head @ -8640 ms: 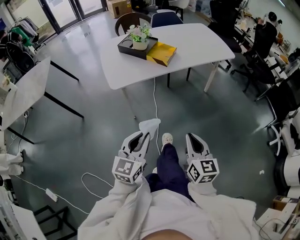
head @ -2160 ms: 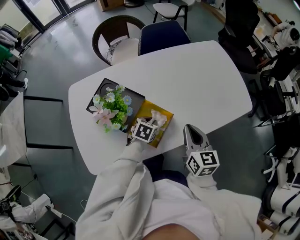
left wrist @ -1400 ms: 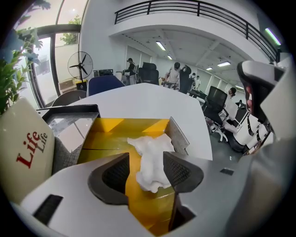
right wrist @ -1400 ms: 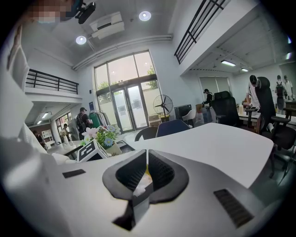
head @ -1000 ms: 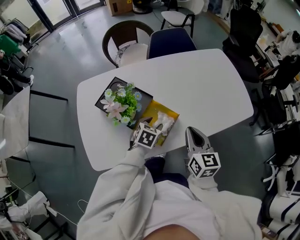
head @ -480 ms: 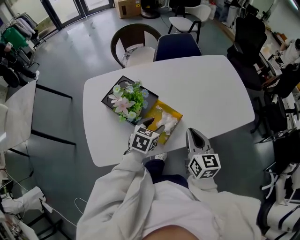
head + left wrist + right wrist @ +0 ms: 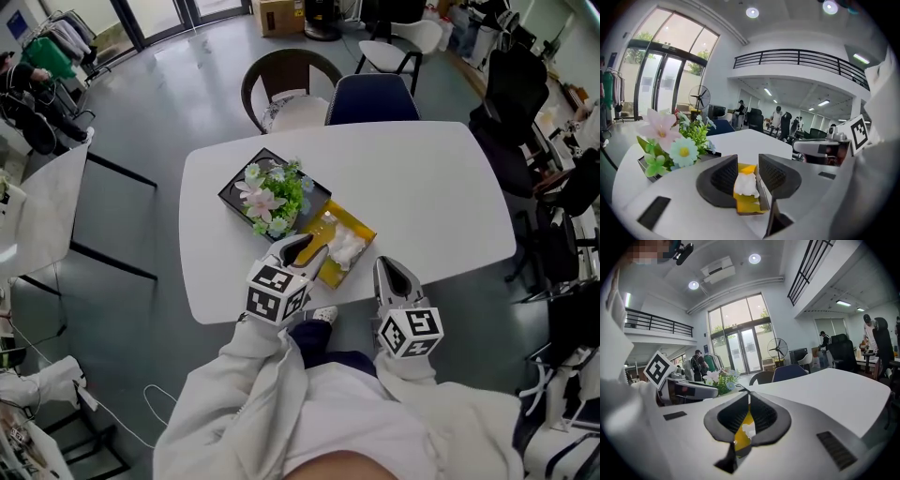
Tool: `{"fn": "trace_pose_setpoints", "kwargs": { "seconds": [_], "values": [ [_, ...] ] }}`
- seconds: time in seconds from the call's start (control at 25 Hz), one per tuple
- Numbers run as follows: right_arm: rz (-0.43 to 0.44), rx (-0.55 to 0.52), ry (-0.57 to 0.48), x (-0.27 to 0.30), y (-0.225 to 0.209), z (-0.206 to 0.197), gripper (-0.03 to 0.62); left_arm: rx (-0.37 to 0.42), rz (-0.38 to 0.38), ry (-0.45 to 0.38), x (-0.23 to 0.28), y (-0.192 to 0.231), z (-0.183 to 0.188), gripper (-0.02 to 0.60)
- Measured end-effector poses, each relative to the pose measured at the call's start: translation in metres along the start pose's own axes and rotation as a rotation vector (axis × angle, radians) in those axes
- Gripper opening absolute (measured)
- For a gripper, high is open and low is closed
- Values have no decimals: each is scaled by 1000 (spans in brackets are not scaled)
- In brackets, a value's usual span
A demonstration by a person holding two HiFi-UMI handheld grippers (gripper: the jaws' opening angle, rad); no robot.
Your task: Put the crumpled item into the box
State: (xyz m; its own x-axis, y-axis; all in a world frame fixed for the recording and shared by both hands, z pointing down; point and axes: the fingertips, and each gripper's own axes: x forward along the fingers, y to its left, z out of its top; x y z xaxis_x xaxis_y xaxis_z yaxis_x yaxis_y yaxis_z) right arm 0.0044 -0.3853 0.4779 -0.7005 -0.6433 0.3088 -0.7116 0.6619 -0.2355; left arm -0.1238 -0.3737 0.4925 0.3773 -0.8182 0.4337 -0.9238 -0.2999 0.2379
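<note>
Head view: we see the crumpled item [image 7: 347, 248] inside the yellow box [image 7: 328, 274] on the table [image 7: 422, 187]; placing looks done.
Left gripper view: left gripper [image 7: 749, 166] jaws closing on nothing.
Right gripper view: right gripper [image 7: 749, 399] pressed together, empty.
Next, we'd just back off.

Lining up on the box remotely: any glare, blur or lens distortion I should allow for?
Head view: sharp and evenly lit; the yellow box and white crumpled item read clearly. Left gripper view: strong fisheye, dark corners, glass doors washed out, box crisp at centre. Right gripper view: same bowing and dark corners, ceiling light flares.
</note>
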Motion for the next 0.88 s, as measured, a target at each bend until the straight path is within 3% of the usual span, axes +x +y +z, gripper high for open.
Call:
{"fn": "trace_pose_setpoints", "kwargs": {
  "seconds": [0.32,0.56,0.68,0.88],
  "values": [
    [33,-17,-12,7,8,9,38,2,80,-231,-34,16,37,63],
    [58,-77,-81,6,7,30,37,80,155,-387,-63,20,58,20],
    [57,-97,-138,3,6,43,38,97,174,-411,-70,19,56,15],
    [-4,-116,-223,-5,-5,58,37,101,177,-384,-69,12,41,15]
  ]
}}
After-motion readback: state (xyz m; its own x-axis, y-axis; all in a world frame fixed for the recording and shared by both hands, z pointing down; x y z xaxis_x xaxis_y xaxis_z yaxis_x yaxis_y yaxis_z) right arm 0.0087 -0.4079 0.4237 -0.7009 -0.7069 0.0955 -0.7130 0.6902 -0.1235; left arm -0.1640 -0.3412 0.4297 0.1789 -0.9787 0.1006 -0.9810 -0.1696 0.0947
